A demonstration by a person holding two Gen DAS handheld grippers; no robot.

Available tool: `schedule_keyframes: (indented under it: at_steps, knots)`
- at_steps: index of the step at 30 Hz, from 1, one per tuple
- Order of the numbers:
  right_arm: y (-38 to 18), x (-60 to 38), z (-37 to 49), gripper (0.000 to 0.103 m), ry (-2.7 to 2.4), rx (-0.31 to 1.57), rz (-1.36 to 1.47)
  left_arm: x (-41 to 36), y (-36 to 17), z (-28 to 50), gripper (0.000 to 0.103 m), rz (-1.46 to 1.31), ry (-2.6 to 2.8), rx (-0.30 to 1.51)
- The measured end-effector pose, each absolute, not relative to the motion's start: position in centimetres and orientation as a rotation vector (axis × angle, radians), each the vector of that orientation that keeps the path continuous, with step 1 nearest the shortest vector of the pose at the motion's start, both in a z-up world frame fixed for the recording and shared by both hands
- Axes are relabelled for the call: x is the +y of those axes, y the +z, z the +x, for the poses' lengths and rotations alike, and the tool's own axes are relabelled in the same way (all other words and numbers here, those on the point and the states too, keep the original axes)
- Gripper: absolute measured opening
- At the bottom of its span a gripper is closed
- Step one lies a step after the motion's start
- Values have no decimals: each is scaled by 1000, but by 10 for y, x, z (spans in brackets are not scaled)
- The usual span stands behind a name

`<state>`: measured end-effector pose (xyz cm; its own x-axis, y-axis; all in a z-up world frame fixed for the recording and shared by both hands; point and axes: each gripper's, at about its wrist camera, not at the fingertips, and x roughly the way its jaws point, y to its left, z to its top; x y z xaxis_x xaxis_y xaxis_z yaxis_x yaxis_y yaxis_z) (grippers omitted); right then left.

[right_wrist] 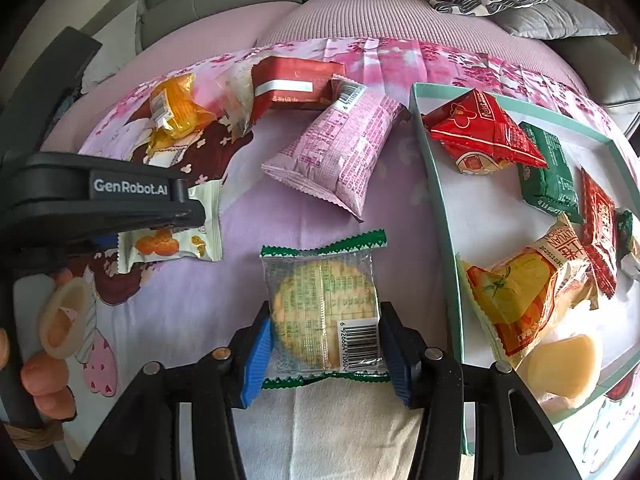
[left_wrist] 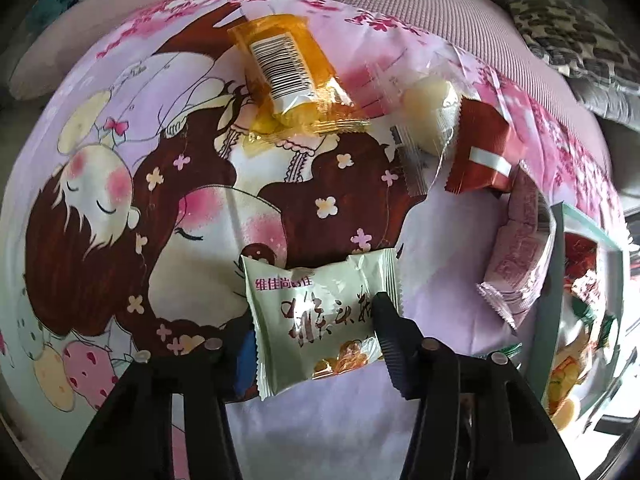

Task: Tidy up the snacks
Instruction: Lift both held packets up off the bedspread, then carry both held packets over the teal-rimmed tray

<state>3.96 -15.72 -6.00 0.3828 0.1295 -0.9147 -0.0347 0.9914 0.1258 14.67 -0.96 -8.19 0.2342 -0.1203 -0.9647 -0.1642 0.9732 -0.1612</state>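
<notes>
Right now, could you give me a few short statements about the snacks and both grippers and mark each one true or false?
1. The right gripper clamps a clear, green-edged packet holding a round cracker. True.
2. The shallow teal-rimmed box holds no snacks. False: several packets lie in it, including a red triangular packet.
3. The pale green snack packet sits between the fingers of the left gripper. True.
4. The pink printed packet lies inside the box. False: it lies on the cartoon-print cloth beside the box.
</notes>
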Motion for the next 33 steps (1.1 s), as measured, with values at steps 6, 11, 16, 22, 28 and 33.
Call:
schedule_keyframes:
  at_steps: [6, 11, 16, 22, 28, 33]
  knots:
    - [-46, -161, 36, 53, 119, 1135, 124, 0, -69, 140, 39, -317, 16, 1296]
    - [-35, -163, 33, 53, 125, 1101, 138, 3, -64, 135, 34, -327, 2, 1278]
    - [-34, -165, 33, 53, 122, 1103, 151, 14, -54, 137, 25, -380, -34, 1243]
    - [-32, -167, 32, 53, 122, 1094, 159, 20, -45, 134, 22, -420, -58, 1222]
    - [-28, -169, 31, 53, 122, 1081, 171, 27, -30, 125, 20, -423, -68, 1204]
    - [-23, -172, 29, 53, 121, 1067, 182, 29, -21, 122, 19, -421, -68, 1170]
